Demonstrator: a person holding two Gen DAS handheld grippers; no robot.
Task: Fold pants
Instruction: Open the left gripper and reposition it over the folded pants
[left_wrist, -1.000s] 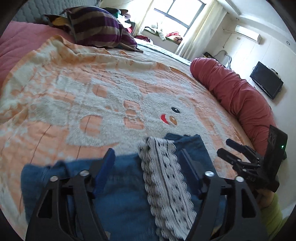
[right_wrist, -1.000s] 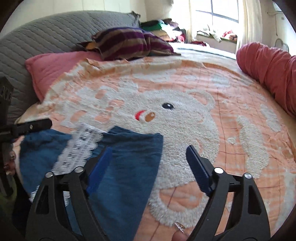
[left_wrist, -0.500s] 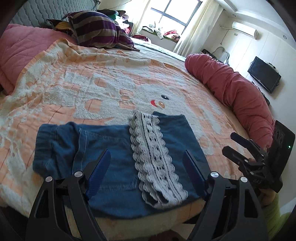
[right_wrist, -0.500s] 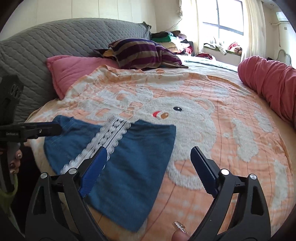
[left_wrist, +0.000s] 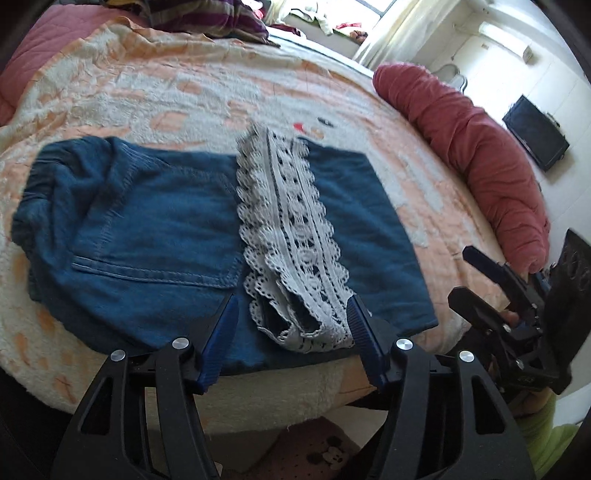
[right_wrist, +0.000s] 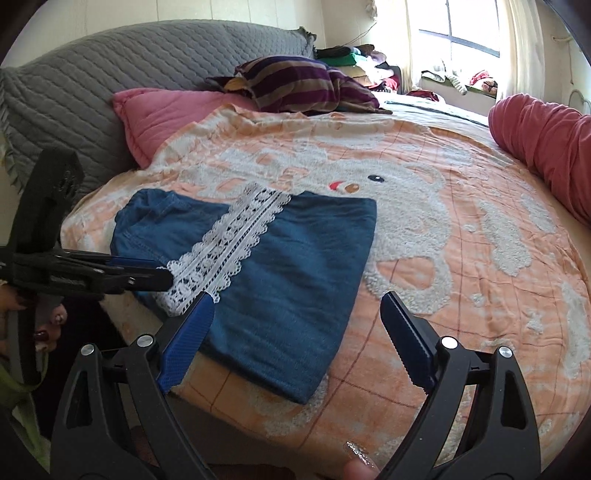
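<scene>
Blue denim pants (left_wrist: 155, 236) lie folded flat near the bed's front edge, with a white lace hem band (left_wrist: 291, 236) lying across the top. They also show in the right wrist view (right_wrist: 295, 266), with the lace (right_wrist: 229, 254) on their left part. My left gripper (left_wrist: 291, 325) is open and empty, just short of the lace's near end. My right gripper (right_wrist: 295, 317) is open and empty, above the pants' near right corner. The right gripper shows in the left wrist view (left_wrist: 476, 277), and the left gripper in the right wrist view (right_wrist: 162, 273).
The pants rest on an orange bear blanket (right_wrist: 461, 229). A red bolster (left_wrist: 476, 155) lies along the right side. A pink pillow (right_wrist: 162, 114) and a striped pillow (right_wrist: 295, 85) sit against the grey headboard (right_wrist: 74, 81). The bed edge and floor (left_wrist: 314, 450) are just below the grippers.
Both grippers have drawn back from the pants toward the bed's front edge and stayed open. The folded pants lie where they were, now wholly in view.
</scene>
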